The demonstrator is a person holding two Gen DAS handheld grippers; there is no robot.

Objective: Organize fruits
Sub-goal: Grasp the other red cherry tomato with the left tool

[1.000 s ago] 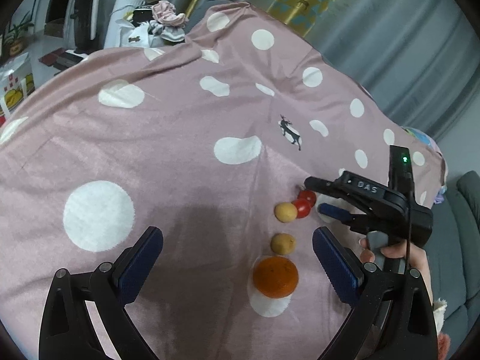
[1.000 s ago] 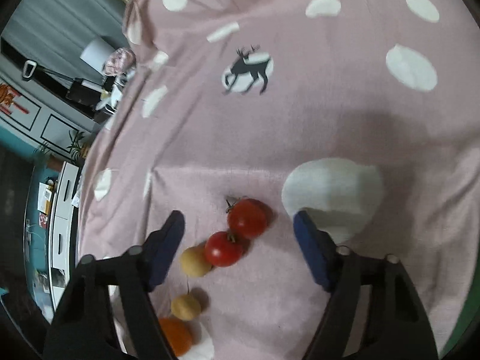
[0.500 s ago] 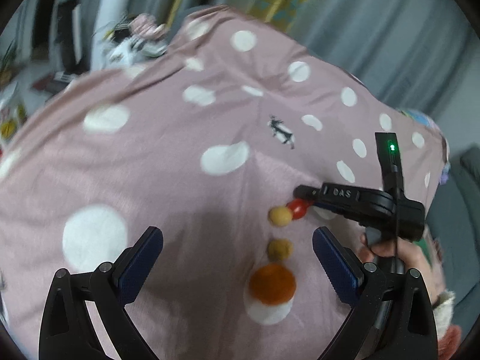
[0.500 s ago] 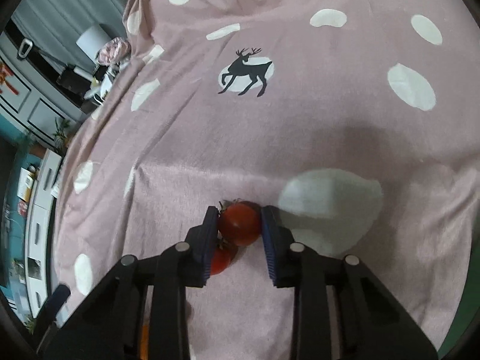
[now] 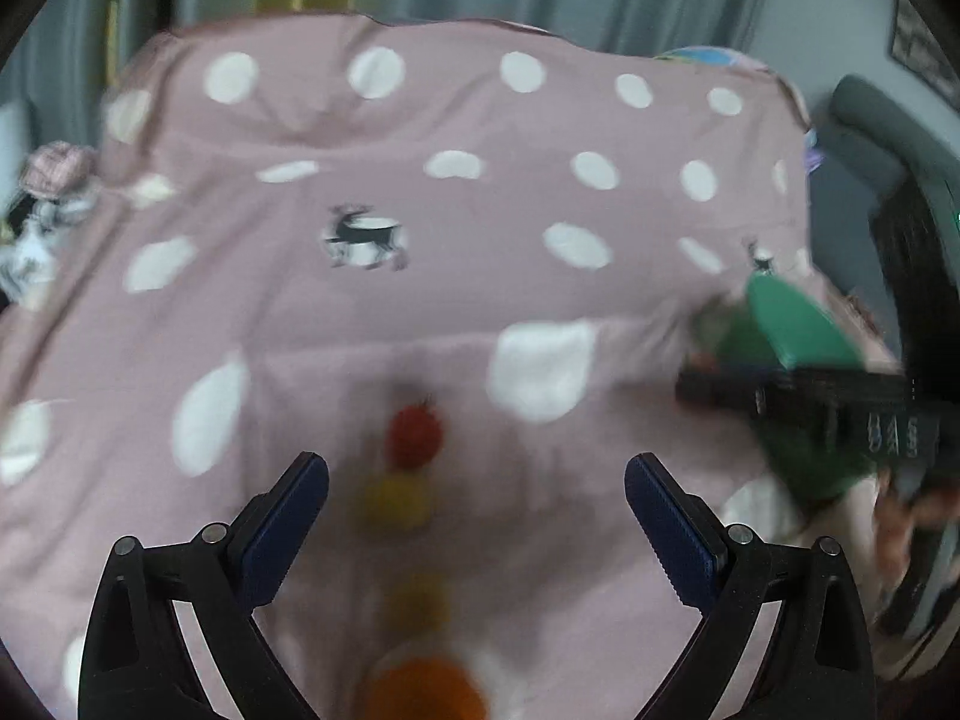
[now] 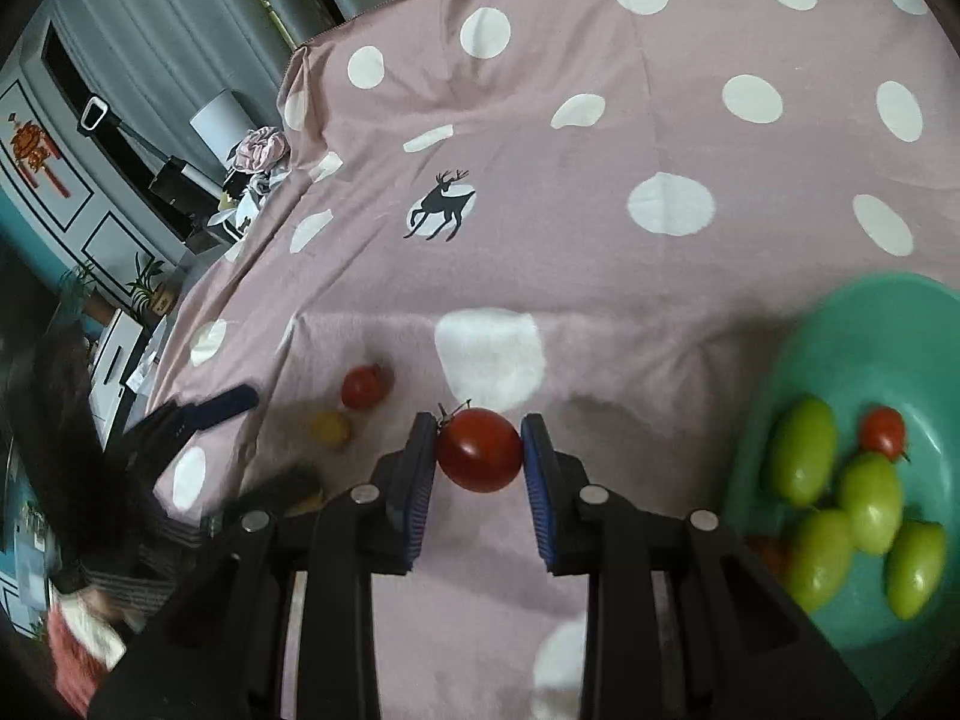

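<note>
We're holding a red tomato (image 6: 479, 450) pinched in the right gripper (image 6: 479, 456) jaws above the blanket (image 6: 540, 180), the green bowl (image 6: 852, 348) lying just to its right, while the left gripper (image 5: 477, 498) is hovering wide and empty over the remaining fruit.

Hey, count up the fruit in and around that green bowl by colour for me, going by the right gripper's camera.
Green: 5, all in the green bowl
Red: 3, one held in the right gripper, one on the blanket, one in the bowl
Yellow: 1, on the blanket
Total: 9
</note>
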